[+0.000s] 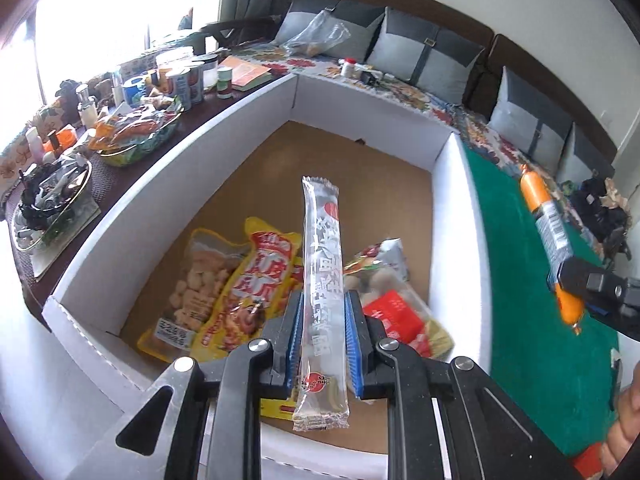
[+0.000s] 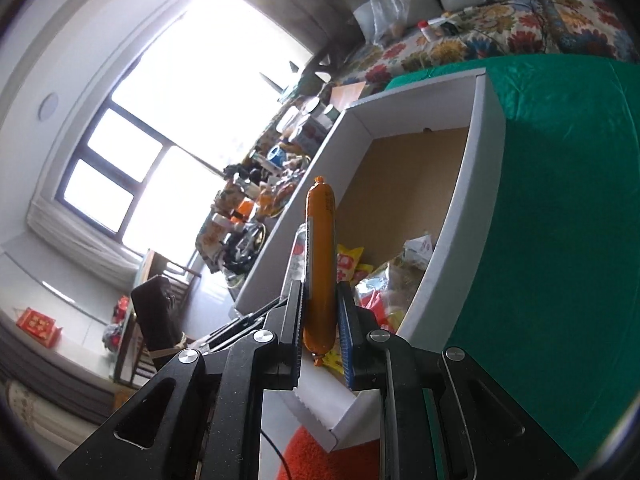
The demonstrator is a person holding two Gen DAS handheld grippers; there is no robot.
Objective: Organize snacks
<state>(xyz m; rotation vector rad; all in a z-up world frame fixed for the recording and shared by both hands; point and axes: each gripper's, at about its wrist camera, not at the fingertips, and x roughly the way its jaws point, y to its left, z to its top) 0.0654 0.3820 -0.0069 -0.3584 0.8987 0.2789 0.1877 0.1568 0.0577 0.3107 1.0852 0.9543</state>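
Left gripper [image 1: 323,344]: clamped on a long clear snack stick [image 1: 322,280], blue pads pressing both sides of its lower half. The stick pokes up and away from the jaws, over the open box.

Right gripper [image 2: 322,328]: closed on an orange sausage [image 2: 320,268], held around its lower part with the top end sticking out past the fingers. From the left wrist view you can see the same sausage and gripper off to the right, over the green cloth [image 1: 532,320], just outside the box wall.

Hand: a bit of a person's hand [image 1: 622,428] shows at the bottom right edge of the left view, pretty blurry, so can't say much about it.

White box [image 1: 132,216]: big open cardboard box with white walls and a brown floor, sitting right below the left gripper.

Snacks in the box: a yellow packet [image 1: 256,280], a clear bag of pale round bits [image 1: 196,280] beside it on the left, and a red packet [image 1: 394,316] on the right, all bunched at the near end of the floor. Far end of the floor is bare.

Side table [image 1: 116,184]: left of the box, crowded with dishes of wrapped snacks, cans and jars.

Sofa [image 1: 400,84]: behind the box, floral cover, grey cushions, a plastic bag [image 1: 316,34] lying on it.

Window [image 2: 116,176]: bright, far back in the right wrist view.
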